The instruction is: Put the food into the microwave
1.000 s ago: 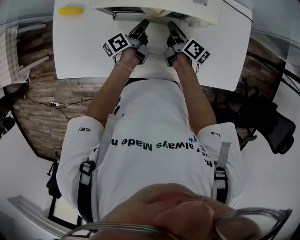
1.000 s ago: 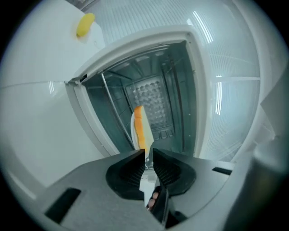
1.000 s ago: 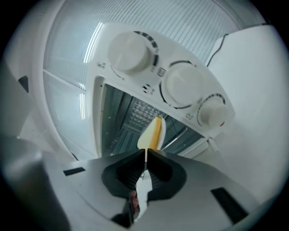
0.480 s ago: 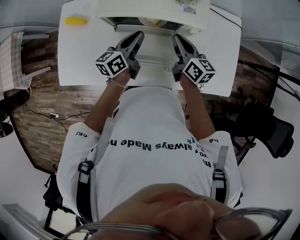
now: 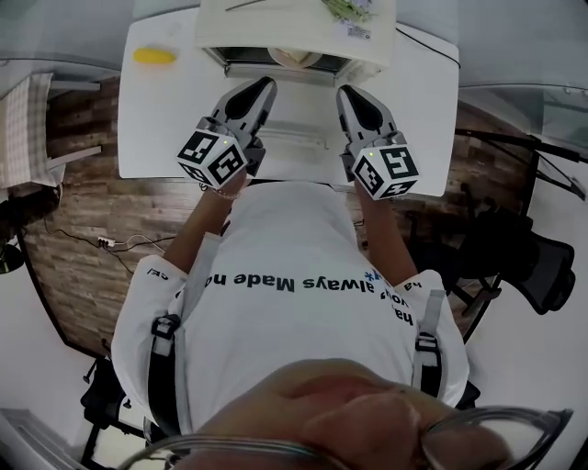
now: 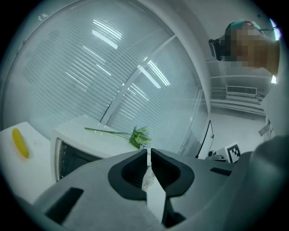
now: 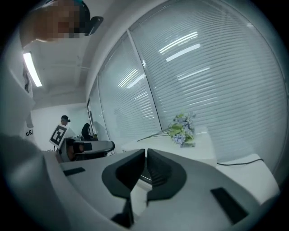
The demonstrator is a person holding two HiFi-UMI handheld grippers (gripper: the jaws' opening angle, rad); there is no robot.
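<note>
Hand-held grippers left, right closed; one microwave; one yellow food.

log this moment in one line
left gripper: shut, empty | right gripper: shut, empty | microwave: open, plate inside

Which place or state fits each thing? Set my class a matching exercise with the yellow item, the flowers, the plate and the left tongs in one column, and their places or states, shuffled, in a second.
Things
1. yellow item
2. flowers
3. plate
4. left tongs

Places or states
A. on top of the microwave
B. shut, nothing between them
C. on the table, left of the microwave
D. inside the open microwave

Pairs: 1-C, 2-A, 3-D, 4-B
</note>
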